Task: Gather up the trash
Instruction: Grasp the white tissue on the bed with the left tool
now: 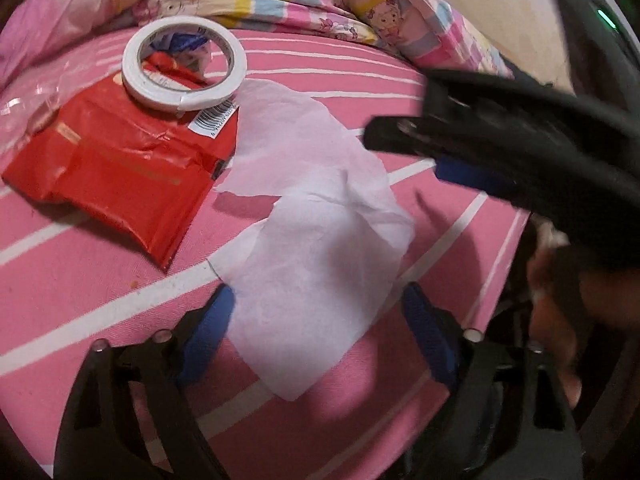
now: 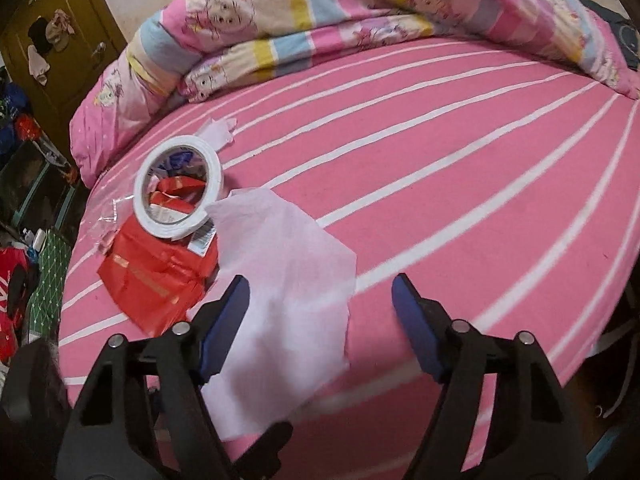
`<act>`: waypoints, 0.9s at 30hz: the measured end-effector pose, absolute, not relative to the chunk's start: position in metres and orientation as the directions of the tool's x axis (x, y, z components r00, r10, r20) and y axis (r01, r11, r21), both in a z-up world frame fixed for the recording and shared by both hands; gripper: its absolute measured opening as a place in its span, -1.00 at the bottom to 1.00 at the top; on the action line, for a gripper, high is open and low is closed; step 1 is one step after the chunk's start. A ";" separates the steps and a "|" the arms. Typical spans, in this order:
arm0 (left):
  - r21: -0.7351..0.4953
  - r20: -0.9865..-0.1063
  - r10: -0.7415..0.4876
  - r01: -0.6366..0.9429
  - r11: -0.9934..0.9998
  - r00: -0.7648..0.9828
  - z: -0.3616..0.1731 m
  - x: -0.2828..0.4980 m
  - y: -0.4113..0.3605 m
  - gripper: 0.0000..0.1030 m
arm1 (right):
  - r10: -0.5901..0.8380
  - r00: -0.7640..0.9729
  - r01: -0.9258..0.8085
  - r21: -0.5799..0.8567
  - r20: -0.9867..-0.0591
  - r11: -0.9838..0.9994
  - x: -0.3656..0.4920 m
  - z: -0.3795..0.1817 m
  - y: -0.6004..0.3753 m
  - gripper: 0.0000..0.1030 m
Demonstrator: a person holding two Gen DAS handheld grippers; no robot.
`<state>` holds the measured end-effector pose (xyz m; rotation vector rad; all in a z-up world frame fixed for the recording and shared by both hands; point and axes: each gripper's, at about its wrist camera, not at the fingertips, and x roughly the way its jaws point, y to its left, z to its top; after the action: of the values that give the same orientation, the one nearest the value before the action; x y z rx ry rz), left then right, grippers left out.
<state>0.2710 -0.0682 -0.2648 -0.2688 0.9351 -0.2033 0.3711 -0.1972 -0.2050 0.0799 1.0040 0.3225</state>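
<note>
With nothing yet gripped, the left hand-held gripper [image 1: 316,316] (jaws wide, empty) should pinch the thin white tissue sheet [image 1: 320,248] between its pads, not the pink striped bed sheet [image 1: 100,280] beneath.

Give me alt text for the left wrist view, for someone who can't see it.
A thin white tissue lies flat on a pink striped bedsheet, between the open blue-padded fingers of the left tool. Beside it, a roll of white tape sits on a crumpled red wrapper. The right tool reaches in from the right.

Right hand-held gripper [image 1: 404,136] motion-blurred; red wrapper [image 1: 120,172] partly under tape roll [image 1: 184,68]
</note>
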 end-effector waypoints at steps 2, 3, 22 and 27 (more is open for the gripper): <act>-0.300 -0.765 -0.271 0.049 0.953 0.584 -0.265 0.270 -0.066 0.35 | 0.302 0.478 -0.238 0.209 -0.825 0.949 0.382 -0.210 -0.193 0.36; -0.297 -0.765 -0.266 0.045 0.954 0.587 -0.265 0.270 -0.064 0.20 | 0.299 0.469 -0.244 0.203 -0.831 0.948 0.388 -0.213 -0.191 0.36; -0.418 -0.712 -0.362 0.051 0.907 0.602 -0.259 0.263 -0.054 -0.98 | 0.283 0.461 -0.252 0.182 -0.841 0.951 0.391 -0.220 -0.195 -0.97; -0.426 -0.682 -0.391 0.098 0.899 0.618 -0.249 0.249 -0.057 -0.98 | 0.290 0.492 -0.248 0.187 -0.821 0.951 0.368 -0.196 -0.203 -0.97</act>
<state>0.2490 -0.0572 -0.2492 -0.3678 0.8638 -0.2888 0.3683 -0.2031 -0.1962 0.0457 1.0045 0.3265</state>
